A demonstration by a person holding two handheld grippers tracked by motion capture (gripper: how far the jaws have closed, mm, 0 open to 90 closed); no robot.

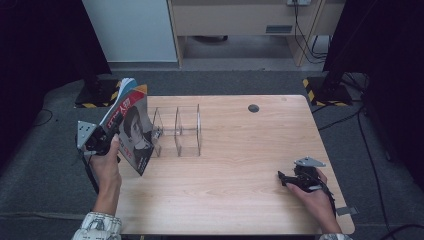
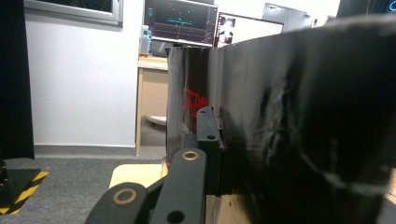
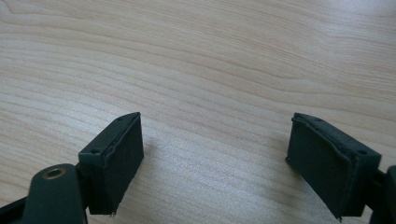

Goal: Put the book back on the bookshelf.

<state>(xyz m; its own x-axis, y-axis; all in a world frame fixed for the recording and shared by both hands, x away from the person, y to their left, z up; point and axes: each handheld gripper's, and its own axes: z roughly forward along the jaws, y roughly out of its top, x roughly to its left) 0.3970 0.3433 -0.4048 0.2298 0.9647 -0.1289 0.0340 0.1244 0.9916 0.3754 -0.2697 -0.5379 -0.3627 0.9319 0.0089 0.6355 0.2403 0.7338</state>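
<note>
My left gripper (image 1: 107, 137) is clamped tight on a magazine (image 1: 131, 125), which I hold upright and tilted above the table's left edge, its dark cover (image 2: 299, 126) pressed flat against my jaw pad in the left gripper view. Just to the right of the magazine stands a clear acrylic rack (image 1: 180, 131) on the wooden table (image 1: 240, 150). My right gripper (image 1: 286, 179) rests well apart near the table's right front corner, its jaws spread wide over bare wood (image 3: 210, 70).
</note>
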